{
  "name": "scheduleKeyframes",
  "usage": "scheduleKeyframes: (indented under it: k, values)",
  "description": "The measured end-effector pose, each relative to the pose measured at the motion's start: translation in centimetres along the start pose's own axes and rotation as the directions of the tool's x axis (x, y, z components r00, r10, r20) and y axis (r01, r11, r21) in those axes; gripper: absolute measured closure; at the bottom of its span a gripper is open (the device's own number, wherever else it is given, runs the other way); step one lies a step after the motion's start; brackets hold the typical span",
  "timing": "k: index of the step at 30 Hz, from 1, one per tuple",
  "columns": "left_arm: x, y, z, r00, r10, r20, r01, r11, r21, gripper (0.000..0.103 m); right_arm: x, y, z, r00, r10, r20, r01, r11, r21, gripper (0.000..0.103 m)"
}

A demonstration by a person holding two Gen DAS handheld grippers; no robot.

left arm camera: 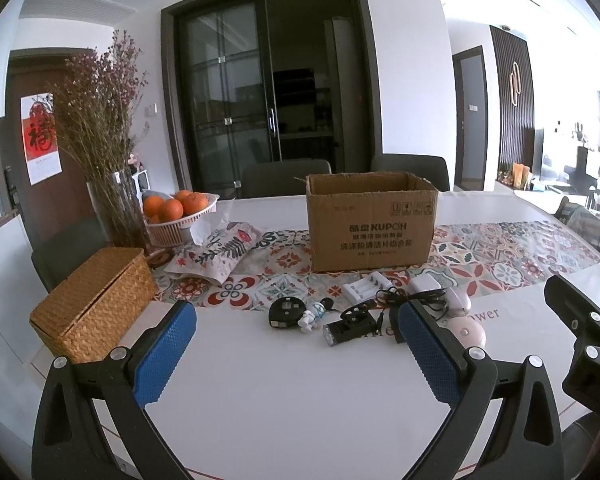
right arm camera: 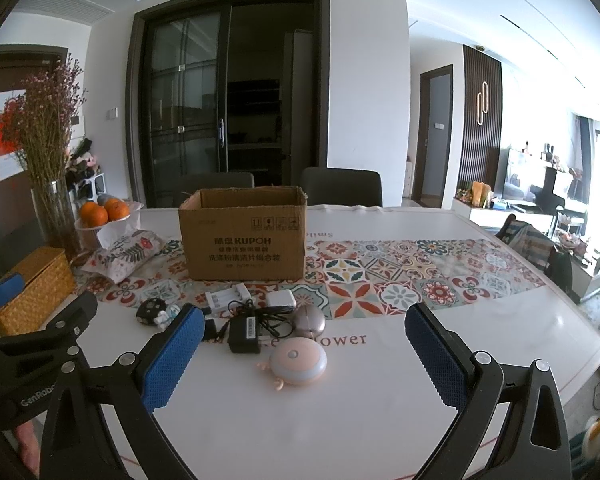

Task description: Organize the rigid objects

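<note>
An open cardboard box [left arm camera: 372, 224] stands on the patterned runner; it also shows in the right wrist view [right arm camera: 242, 234]. In front of it lie small items: a white battery charger [left arm camera: 366, 290], a black round gadget [left arm camera: 286, 312], a small white figurine [left arm camera: 310, 318], a black flashlight [left arm camera: 350, 330], a black adapter with cable [right arm camera: 244, 334], a white block [right arm camera: 281, 299], a grey oval case [right arm camera: 309, 320] and a pink round device [right arm camera: 298, 362]. My left gripper [left arm camera: 296, 346] is open and empty, short of the items. My right gripper [right arm camera: 300, 348] is open and empty, around the pink device's near side.
A wicker box [left arm camera: 94, 304] sits at the left, with a floral tissue pouch [left arm camera: 216, 254], a bowl of oranges [left arm camera: 178, 210] and a vase of dried flowers [left arm camera: 118, 208] behind it. Two chairs [left arm camera: 286, 178] stand behind the white table [left arm camera: 300, 400].
</note>
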State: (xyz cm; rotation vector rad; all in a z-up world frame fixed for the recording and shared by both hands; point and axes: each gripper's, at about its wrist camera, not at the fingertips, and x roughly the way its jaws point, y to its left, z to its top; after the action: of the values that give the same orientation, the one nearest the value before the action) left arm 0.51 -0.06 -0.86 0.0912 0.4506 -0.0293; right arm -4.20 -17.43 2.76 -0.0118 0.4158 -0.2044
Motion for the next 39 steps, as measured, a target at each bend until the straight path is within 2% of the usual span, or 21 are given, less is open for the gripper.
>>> scheduleKeyframes:
  k: [37,39]
  values:
    - [0.21,-0.19,-0.19,1.0,-0.003,-0.015,0.003,1.0,-0.005,0.0,0.16,0.13,-0.06,1.0,0.0,-0.007,0.0,1.0,0.0,0.001]
    - [0.3,-0.15,-0.22,1.0,-0.003,-0.018,0.003,1.0,-0.006,0.0,0.33,0.69,-0.82,1.0,0.002,-0.01,-0.002,1.0,0.0,0.001]
